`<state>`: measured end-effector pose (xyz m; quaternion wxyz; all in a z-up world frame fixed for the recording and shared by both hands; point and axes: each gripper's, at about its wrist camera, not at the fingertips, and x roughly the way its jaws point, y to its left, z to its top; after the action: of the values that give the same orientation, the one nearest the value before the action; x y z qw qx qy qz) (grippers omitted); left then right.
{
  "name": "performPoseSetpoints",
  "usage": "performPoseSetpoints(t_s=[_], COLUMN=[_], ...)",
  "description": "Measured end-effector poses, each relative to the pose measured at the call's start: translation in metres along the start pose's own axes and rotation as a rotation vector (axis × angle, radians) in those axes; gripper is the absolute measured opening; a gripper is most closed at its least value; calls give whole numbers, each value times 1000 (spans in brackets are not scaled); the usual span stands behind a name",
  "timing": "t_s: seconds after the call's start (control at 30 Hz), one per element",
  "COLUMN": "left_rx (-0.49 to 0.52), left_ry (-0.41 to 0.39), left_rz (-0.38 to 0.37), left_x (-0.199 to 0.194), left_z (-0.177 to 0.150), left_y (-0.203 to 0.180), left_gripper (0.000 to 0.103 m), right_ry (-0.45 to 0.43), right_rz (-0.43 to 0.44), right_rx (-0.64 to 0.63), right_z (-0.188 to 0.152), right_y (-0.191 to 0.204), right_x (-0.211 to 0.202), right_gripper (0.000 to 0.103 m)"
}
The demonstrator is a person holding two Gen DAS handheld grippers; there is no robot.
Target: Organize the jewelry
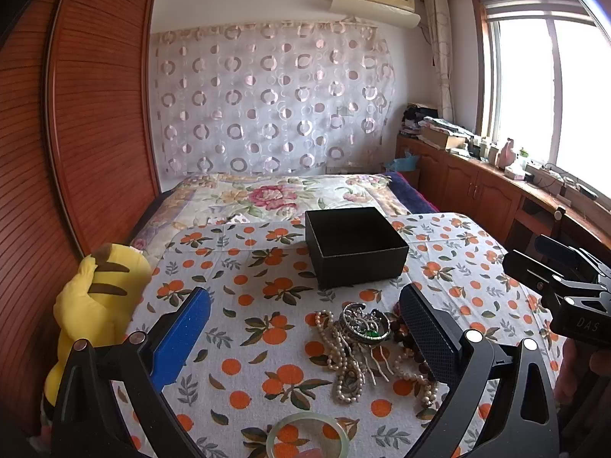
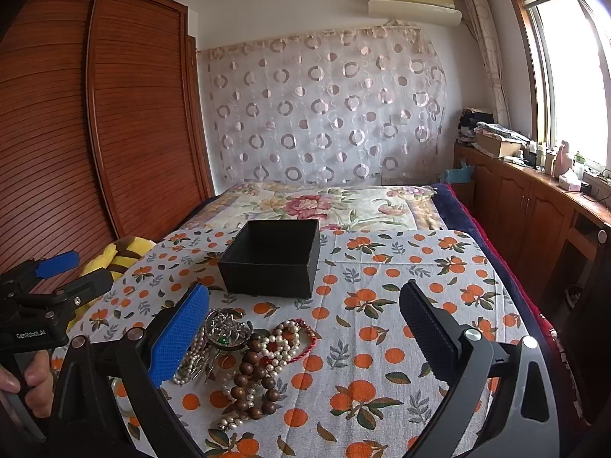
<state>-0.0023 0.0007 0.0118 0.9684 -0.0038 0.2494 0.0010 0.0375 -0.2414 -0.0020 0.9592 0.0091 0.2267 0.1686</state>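
A black open box [image 1: 356, 246] [image 2: 272, 257] sits on the orange-print cloth, and nothing shows inside it. In front of it lies a jewelry pile [image 1: 366, 351] [image 2: 244, 355]: pearl strands [image 1: 345, 376] [image 2: 280, 345], a silver hair comb [image 1: 364, 324] [image 2: 225, 330], and dark wooden beads [image 2: 254, 378]. A pale green bangle [image 1: 307, 437] lies nearest in the left wrist view. My left gripper [image 1: 305, 305] hovers open above the pile's left side. My right gripper [image 2: 305, 301] is open above the cloth, just right of the pile. Both hold nothing.
A yellow striped plush toy [image 1: 95, 305] [image 2: 122, 253] lies at the cloth's left edge beside a wooden wardrobe [image 1: 76, 114]. A floral bedspread [image 1: 275, 194] lies behind the box. A cluttered wooden cabinet [image 2: 534, 198] runs along the right under the window. A hand [image 2: 32, 381] holds the left gripper's handle.
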Motion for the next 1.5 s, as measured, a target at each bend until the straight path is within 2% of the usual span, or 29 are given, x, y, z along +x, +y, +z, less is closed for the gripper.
performPoseSetpoints(t_s=[0.77, 1.1, 1.27, 1.5], left_rx=[1, 3, -2, -7], left_ry=[-5, 18, 35, 69], left_rz=[0, -4, -8, -16], left_x=[-2, -4, 6, 20], left_z=[3, 17, 1, -7], left_y=[-1, -10, -1, 3], left_gripper=[96, 96, 96, 96], right_ry=[-6, -4, 7, 32], right_rz=[1, 3, 6, 15], right_rx=[0, -1, -1, 7], right_z=[3, 7, 11, -2], right_y=[1, 3, 13, 7], right_x=[-2, -3, -7, 6], right_gripper=[101, 101, 101, 101])
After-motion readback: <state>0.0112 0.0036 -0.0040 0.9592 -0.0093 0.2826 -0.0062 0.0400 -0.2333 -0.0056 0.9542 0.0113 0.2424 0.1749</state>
